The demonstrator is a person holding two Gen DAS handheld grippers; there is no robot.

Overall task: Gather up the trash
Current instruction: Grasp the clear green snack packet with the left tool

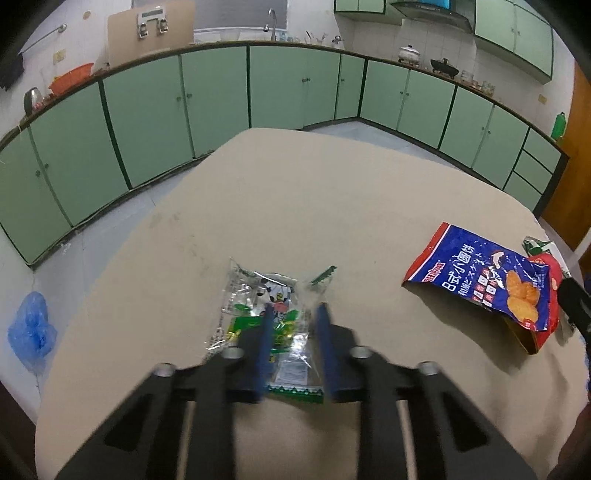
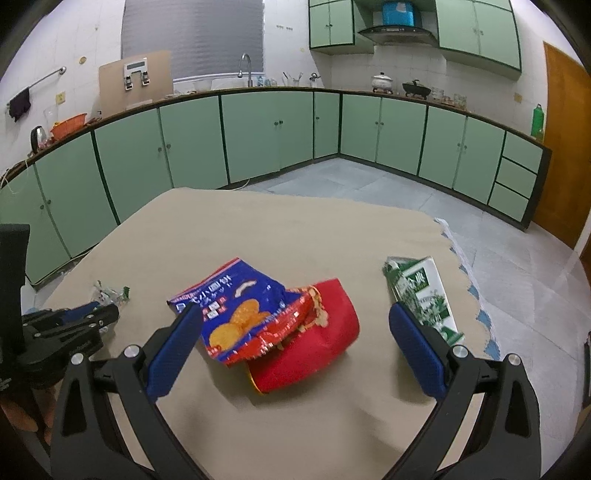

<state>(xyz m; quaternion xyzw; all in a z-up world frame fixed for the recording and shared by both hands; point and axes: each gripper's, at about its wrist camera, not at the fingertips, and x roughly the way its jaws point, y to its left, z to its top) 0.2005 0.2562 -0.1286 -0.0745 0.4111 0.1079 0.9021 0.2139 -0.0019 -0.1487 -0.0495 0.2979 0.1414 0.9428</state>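
On the beige table, your left gripper has its jaws nearly together, pinching the clear wrapper; thin film may slip free on lifting. Your right gripper stands wide apart around the blue snack bag, gripping nothing.

I'm in a home kitchen: green cabinets w/ countertop, sink tap, range hood, pots nearby.
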